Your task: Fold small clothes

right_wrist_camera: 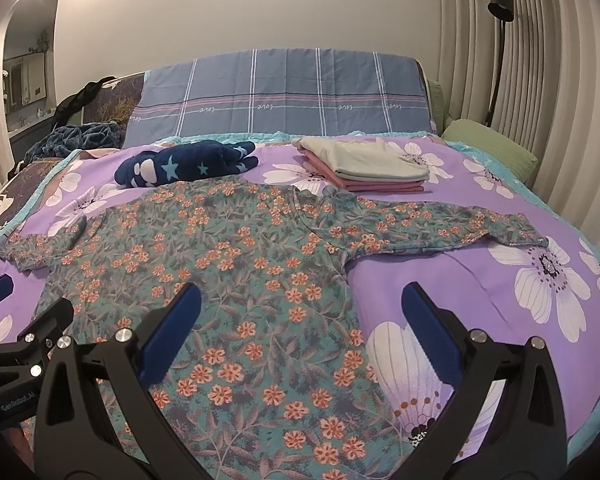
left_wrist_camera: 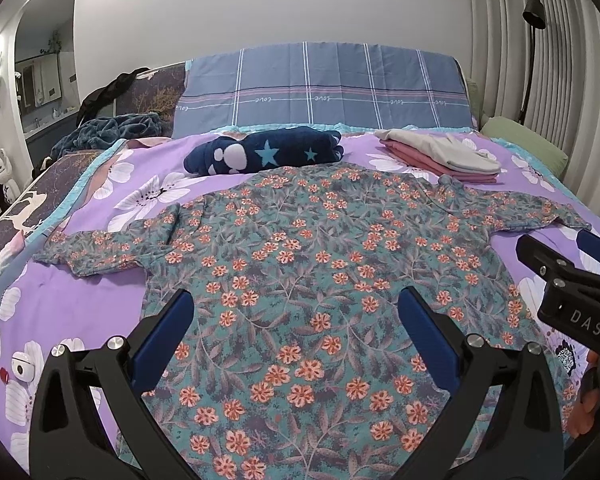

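A teal floral long-sleeved top (left_wrist_camera: 300,264) lies spread flat on the purple flowered bedspread (left_wrist_camera: 100,280), sleeves out to both sides; it also shows in the right wrist view (right_wrist_camera: 220,280). My left gripper (left_wrist_camera: 296,312) is open and empty, hovering over the top's lower middle. My right gripper (right_wrist_camera: 300,308) is open and empty over the top's right edge, below the right sleeve (right_wrist_camera: 440,228). The right gripper's side shows in the left wrist view (left_wrist_camera: 568,272), and the left gripper's side shows in the right wrist view (right_wrist_camera: 20,320).
A folded navy star garment (left_wrist_camera: 264,152) lies behind the top. A folded stack of grey and pink clothes (left_wrist_camera: 440,154) sits at the back right. A blue plaid pillow (left_wrist_camera: 324,88), a green pillow (left_wrist_camera: 524,140) and a dark blanket (left_wrist_camera: 112,128) line the headboard. A floor lamp (left_wrist_camera: 534,40) stands right.
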Demonstrator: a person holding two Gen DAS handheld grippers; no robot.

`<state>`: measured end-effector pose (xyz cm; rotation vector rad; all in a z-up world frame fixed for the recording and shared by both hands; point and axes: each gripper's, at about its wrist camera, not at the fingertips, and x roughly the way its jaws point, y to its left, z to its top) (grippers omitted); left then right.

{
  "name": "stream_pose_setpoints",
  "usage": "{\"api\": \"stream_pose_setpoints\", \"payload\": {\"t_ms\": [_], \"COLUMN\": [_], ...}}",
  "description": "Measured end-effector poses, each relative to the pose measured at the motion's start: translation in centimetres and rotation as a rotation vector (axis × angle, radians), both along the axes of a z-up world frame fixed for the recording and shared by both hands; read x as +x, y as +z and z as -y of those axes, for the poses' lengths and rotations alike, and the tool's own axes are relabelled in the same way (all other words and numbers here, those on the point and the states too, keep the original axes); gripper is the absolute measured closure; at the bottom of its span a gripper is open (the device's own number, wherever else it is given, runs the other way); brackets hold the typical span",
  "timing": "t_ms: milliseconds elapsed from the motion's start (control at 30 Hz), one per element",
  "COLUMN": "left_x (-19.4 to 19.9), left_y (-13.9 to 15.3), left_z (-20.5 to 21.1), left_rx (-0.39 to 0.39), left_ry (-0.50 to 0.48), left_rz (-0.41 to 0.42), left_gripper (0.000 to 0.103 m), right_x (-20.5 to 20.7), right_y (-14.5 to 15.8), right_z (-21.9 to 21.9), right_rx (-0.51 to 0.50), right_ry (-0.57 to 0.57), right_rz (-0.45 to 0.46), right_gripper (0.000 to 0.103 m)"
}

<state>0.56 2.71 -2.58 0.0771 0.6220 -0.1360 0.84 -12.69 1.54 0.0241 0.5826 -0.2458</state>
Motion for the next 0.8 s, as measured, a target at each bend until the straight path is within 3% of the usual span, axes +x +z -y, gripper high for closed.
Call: {"api": "stream_pose_setpoints", "payload": {"t_ms": [300, 467, 533, 633, 700, 800], "left_x": [0.4, 1.0, 1.7, 3.3, 4.2, 6.1], "left_y": [-0.2, -0.5, -1.0, -2.1, -2.7, -3.9], "left_z": [-0.7, -2.2, -3.9, -8.7, -12.6, -20.7], "left_rx": [-0.003, -0.049, -0.097, -0.201, -0.241, -0.261], "left_ry": [0.002, -0.059, -0.083, -0.039, 0.038, 0.218], "left_rz": [-0.001, -0.010, -0.040, -0.104, -0.117, -0.136], "left_gripper": [0.001, 0.001, 0.009, 0.032, 0.045, 0.055], "right_x": [0.2, 0.8, 1.2, 2.1, 2.6, 3.6], "right_y": [-0.3, -0.3, -0.6, -1.2, -1.6, -2.4], "right_z": [0.2, 0.2, 0.5, 1.1, 1.5, 1.9], "right_rx": [-0.001, -0.011, -0.011, -0.036, -0.049, -0.042], "right_ry": [-0.014, 0.000, 0.016, 0.011, -0.003, -0.019], "right_rz": [-0.014, -0.029, -0.052, -0.084, -0.099, -0.128], "right_gripper": [0.002, 0.002, 0.002, 0.002, 0.002, 0.002]}}
